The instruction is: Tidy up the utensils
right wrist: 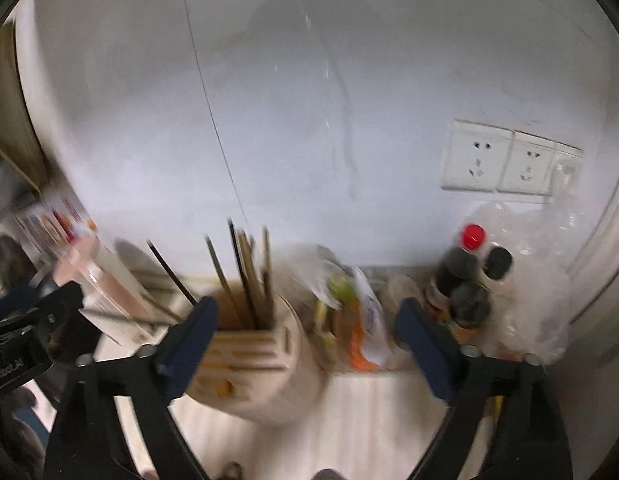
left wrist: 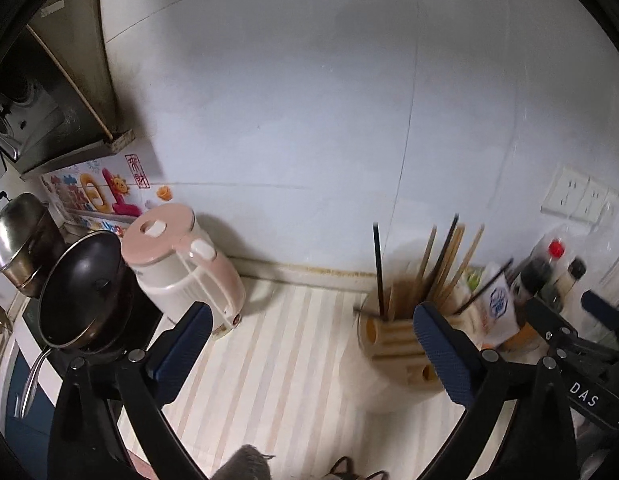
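Both tools look to be between grasps: the left gripper and the right gripper each stand with jaws spread wide and nothing held, just in front of the utensil holder on the striped counter. The chopsticks — dark and pale mixed — stand in the holder's top, leaning apart. The next move probably calls for narrowing one gripper onto a single stick — though blur hides which one is out of place.

Dim, soft light, motion blur, fisheye vignette
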`<state>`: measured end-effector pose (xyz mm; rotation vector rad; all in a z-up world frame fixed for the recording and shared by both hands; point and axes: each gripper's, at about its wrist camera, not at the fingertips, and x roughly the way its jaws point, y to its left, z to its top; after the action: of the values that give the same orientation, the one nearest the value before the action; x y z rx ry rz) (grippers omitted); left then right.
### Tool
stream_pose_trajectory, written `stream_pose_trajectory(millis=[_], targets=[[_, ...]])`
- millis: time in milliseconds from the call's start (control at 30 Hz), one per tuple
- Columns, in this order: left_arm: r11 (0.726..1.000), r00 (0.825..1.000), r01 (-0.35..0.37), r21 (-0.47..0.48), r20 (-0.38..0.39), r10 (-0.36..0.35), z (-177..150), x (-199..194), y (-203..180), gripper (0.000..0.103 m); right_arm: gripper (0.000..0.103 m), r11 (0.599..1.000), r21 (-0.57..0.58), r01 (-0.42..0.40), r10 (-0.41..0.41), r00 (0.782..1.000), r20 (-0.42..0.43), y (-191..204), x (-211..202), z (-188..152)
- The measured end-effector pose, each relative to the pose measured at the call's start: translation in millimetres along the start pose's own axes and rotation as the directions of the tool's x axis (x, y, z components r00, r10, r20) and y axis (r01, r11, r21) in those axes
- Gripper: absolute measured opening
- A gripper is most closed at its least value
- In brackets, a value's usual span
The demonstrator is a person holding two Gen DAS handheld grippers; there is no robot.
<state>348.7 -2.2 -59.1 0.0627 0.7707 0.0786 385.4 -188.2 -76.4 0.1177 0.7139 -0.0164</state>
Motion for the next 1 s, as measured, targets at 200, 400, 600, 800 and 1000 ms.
stream_pose_trajectory(millis=[200, 400, 600, 800, 1000], targets=[[1.000, 1.000, -0.010, -0.021, -0.028, 0.009, -20, -3, -3, 0.103, 0.100, 0.997, -0.053, 0.049, -0.050, 0.999, -0.005, 3, -4, -21], [1.000, 1.000, -0.005, -0.023, -0.003, 0.005, -31, -29, -5, 0.103, 0.101, 0.995, -0.067, 0.072, -0.071, 0.997, 0.022, 3, -31, -29], [1.000, 0.999, 0.016, -0.007, 0.051, -0.016, -47, -72, 2, 0.103, 0.101, 0.994, -0.044, 0.101, -0.098, 0.993, 0.067, 2, -82, -49], [0.998, 0.993, 0.063, 0.021, 0.099, -0.065, -73, -129, 21, 0.103, 0.103, 0.991, -0.009, 0.134, -0.132, 0.983, 0.130, 14, -152, -81], [0.993, 0.988, 0.108, 0.039, 0.108, -0.111, -100, -178, 48, 0.103, 0.103, 0.986, 0.022, 0.163, -0.165, 0.968, 0.188, 38, -222, -118]])
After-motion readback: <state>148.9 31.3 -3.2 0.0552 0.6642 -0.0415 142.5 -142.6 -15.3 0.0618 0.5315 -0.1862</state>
